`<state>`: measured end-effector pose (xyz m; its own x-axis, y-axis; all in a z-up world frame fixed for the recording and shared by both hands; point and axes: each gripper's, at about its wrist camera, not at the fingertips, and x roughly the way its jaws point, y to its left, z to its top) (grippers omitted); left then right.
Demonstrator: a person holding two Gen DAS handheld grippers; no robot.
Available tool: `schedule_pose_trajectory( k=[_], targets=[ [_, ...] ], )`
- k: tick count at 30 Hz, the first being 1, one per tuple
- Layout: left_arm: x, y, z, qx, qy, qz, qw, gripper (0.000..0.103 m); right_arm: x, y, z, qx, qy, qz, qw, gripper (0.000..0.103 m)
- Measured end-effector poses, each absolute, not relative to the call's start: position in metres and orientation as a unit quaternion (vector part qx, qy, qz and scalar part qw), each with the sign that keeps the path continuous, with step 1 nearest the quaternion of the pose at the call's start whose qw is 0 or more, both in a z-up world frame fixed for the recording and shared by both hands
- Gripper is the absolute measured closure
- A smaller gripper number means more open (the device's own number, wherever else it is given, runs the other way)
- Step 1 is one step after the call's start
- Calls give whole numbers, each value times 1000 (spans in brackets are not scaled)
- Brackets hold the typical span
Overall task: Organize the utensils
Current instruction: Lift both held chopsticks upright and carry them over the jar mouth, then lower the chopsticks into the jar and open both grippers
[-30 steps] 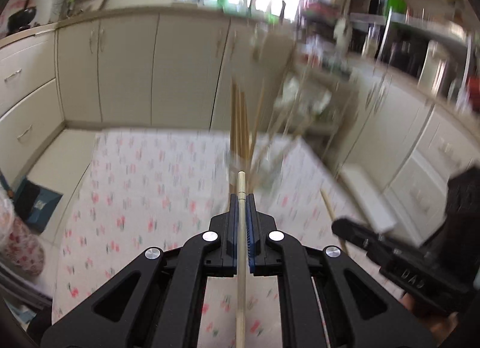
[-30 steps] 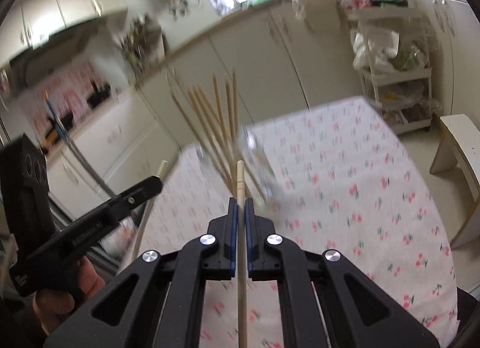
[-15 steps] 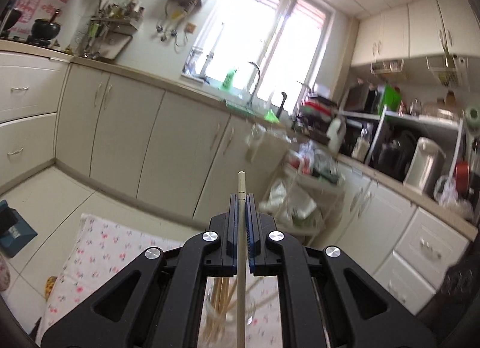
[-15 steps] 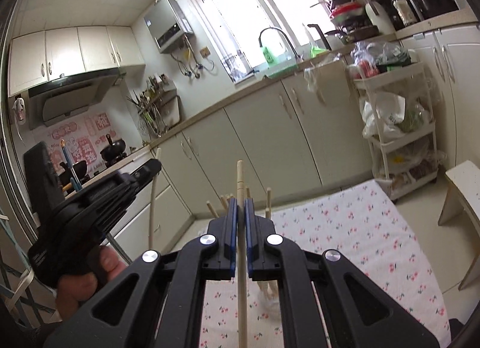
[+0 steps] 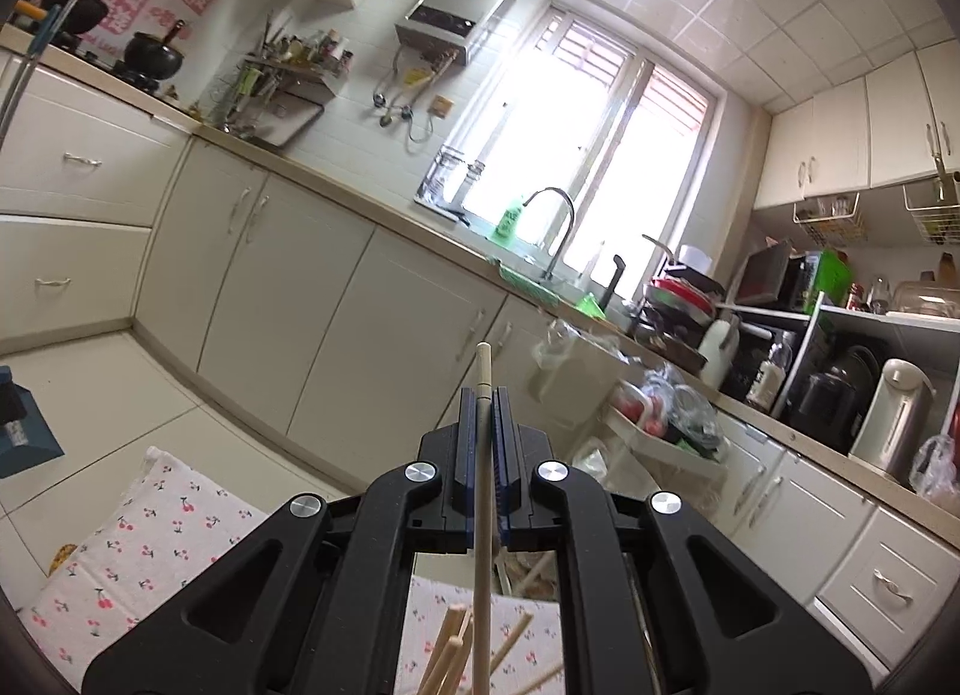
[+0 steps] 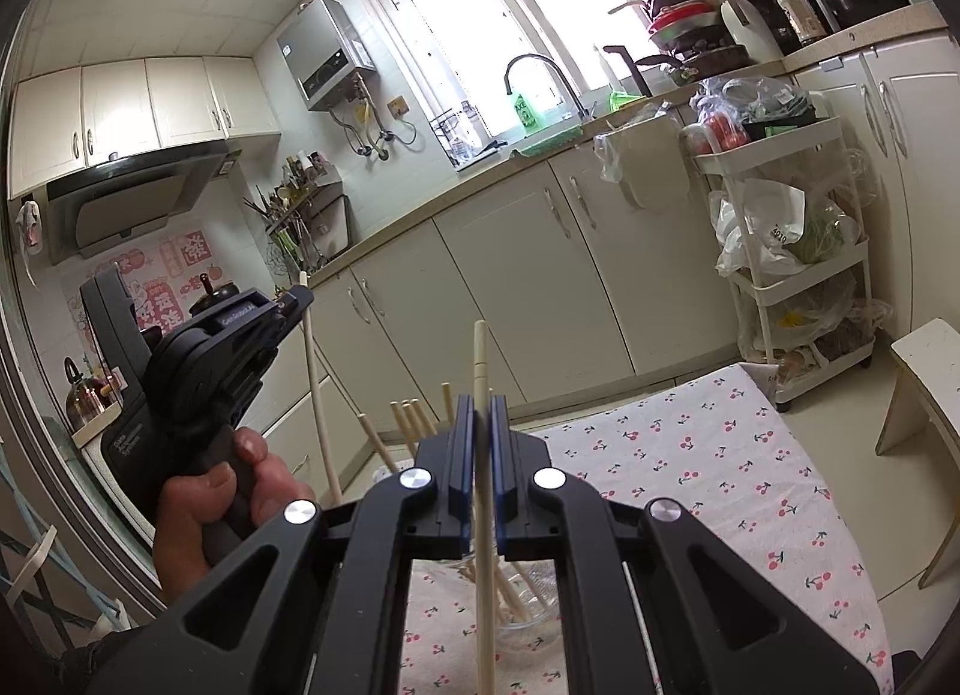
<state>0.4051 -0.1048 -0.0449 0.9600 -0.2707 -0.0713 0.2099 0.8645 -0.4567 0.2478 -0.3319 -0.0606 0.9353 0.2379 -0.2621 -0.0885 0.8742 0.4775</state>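
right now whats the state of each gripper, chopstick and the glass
left gripper: shut on left chopstick, held upright
right gripper: shut on right chopstick, lower end in glass
glass: on cherry-print tablecloth, holding chopstick bundle

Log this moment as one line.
left gripper: shut on chopstick | right gripper: shut on chopstick | both above glass jar of chopsticks on table

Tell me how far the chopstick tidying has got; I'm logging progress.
Done: several chopsticks already stand in the glass jar on the cherry tablecloth. In hand: the left gripper and right gripper each clamp one chopstick, upright above the jar. Left: lowering both in and letting go.
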Motion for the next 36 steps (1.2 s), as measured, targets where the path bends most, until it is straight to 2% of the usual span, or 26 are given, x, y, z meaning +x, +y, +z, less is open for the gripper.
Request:
schedule_pose_trajectory(
  k=[10, 18, 28, 30, 32, 34, 36],
  targets=[
    [416, -123, -63, -212, 41, -110, 970, 98, 258, -338, -77, 246, 161, 88, 952, 97],
    [406, -133, -72, -186, 51, -128, 973, 98, 258, -343, -84, 255, 164, 82, 949, 97],
    [377, -104, -67, -179, 75, -122, 973, 96, 257, -329, -70, 251, 145, 96, 952, 97],
    [374, -99, -70, -169, 91, -112, 975, 89, 260, -322, -61, 248, 133, 103, 954, 97],
    [369, -94, -74, -160, 104, -101, 976, 66, 265, -315, -53, 243, 121, 108, 956, 97],
    [363, -88, -82, -152, 119, -86, 977, 52, 271, -309, -47, 243, 110, 113, 957, 97],
    [359, -81, -91, -144, 136, -80, 977, 47, 279, -302, -39, 242, 95, 117, 959, 97]
  ],
)
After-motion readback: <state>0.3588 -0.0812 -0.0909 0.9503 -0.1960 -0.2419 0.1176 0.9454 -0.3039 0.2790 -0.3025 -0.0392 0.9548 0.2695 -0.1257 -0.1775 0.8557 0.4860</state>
